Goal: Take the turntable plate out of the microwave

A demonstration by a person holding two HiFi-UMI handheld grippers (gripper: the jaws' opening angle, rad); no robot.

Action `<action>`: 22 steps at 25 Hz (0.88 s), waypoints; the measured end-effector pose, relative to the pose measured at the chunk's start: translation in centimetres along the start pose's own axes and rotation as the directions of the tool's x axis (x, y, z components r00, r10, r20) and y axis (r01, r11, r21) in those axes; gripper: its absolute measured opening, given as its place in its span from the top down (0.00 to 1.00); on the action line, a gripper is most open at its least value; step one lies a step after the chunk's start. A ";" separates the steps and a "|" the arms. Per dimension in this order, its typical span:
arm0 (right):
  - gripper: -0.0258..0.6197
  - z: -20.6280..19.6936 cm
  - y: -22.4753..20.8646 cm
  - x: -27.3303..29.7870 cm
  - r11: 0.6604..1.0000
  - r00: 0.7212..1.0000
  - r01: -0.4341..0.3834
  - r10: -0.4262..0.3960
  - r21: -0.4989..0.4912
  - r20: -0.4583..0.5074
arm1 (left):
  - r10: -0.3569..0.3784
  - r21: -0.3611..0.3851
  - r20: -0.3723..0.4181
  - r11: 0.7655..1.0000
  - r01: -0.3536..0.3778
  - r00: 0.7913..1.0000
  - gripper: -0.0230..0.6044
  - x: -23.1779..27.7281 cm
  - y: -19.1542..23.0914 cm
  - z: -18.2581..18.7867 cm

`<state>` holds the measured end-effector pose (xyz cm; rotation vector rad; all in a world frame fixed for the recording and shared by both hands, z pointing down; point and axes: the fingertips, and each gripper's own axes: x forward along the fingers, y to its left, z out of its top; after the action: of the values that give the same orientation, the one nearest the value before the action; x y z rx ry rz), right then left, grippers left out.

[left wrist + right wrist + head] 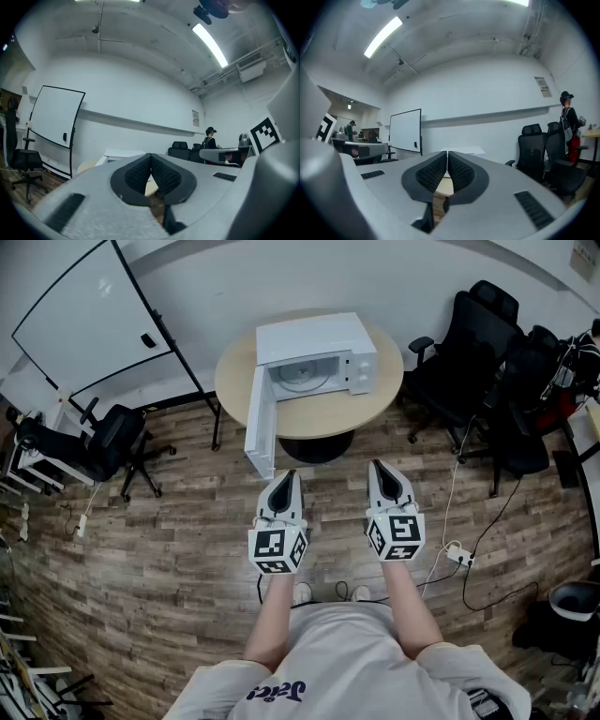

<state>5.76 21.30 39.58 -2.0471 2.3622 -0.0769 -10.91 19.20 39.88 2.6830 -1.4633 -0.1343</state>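
Note:
A white microwave stands on a round beige table, its door swung wide to the left. Inside lies the round glass turntable plate. My left gripper and right gripper are held side by side over the wooden floor, well short of the table, both shut with nothing between the jaws. In the left gripper view the shut left gripper points level at the microwave, partly hidden behind the jaws. The right gripper likewise aims level at the microwave.
Black office chairs crowd the right of the table, with cables and a power strip on the floor. Another chair and a whiteboard stand at the left. A person stands far right in the right gripper view.

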 end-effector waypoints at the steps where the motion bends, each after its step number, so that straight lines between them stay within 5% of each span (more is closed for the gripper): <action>1: 0.93 0.0 -0.4 -0.1 1.000 1.000 -0.018 0.018 -0.006 0.002 | 0.003 0.001 0.002 1.000 -0.003 1.000 0.94 0.2 -0.7 -0.2; 14: 0.93 -1.4 -5.7 -3.2 0.995 0.995 -0.097 0.097 0.019 -0.032 | 0.050 0.014 0.021 0.999 -0.050 0.999 0.94 0.7 -7.9 -1.4; 22: 0.93 -3.0 -4.4 -2.5 0.984 0.982 -0.177 0.178 0.026 -0.062 | 0.062 -0.023 -0.008 0.998 -0.063 0.998 0.94 2.1 -7.7 -3.1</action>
<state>10.34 23.22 42.77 -1.8422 2.5594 -0.1653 -2.94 21.69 42.04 2.6134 -1.5316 -0.1362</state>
